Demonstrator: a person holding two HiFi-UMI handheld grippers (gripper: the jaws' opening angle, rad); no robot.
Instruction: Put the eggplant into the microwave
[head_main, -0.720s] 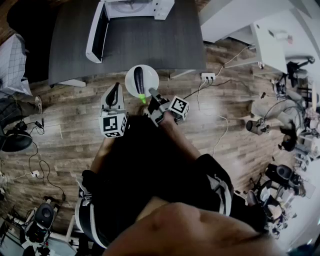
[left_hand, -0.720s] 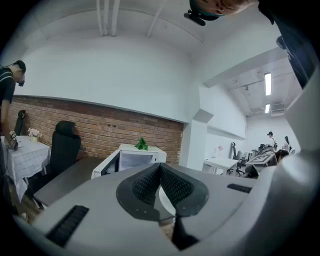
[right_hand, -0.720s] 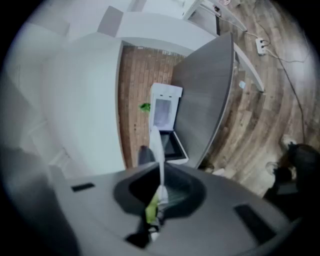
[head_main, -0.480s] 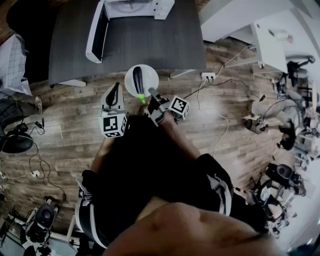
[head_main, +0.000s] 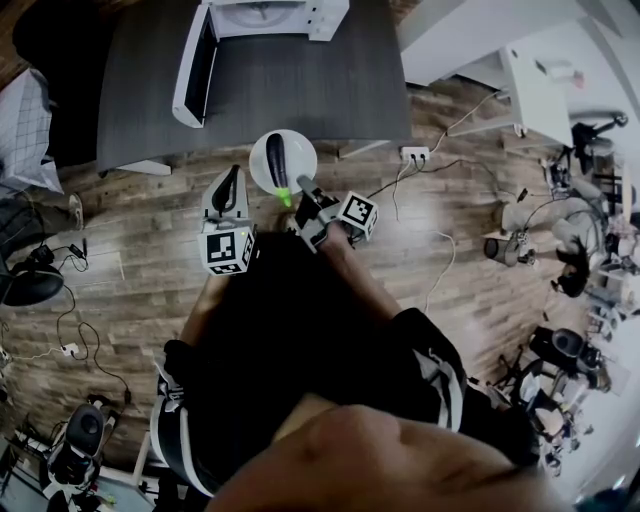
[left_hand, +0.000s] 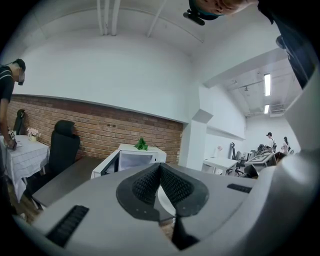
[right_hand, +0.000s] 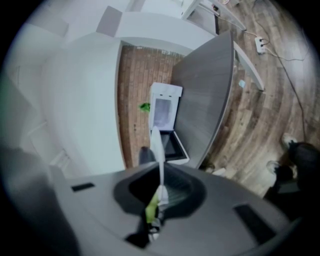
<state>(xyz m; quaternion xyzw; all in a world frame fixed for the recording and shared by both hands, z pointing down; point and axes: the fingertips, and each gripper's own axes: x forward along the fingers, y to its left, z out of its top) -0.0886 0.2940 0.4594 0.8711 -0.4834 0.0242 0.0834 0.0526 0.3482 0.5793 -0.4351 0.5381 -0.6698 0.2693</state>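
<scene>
**Eggplant on a held plate, outside the microwave**

The right tool (head_main: 302, 192) is pinched narrow on the rim of a white plate (head_main: 301, 150) carrying the eggplant (head_main: 277, 160), at the worktop's (head_main: 300, 90) 6 o'clock edge. The left tool (head_main: 231, 178), at the plate's 8 o'clock, is closed and empty. The microwave (head_main: 265, 15) stands open at the worktop's 12 o'clock end.

Very little differs. The white plate (head_main: 283, 160) carrying the eggplant (head_main: 277, 160) sits a touch closer to the table (head_main: 300, 90) edge, barely a shift. On the floor right of the table, the dark equipment (head_main: 497, 250) has slid slightly toward it. The dark gear (head_main: 75, 455) far below-left of the table has drifted farther away.
</scene>
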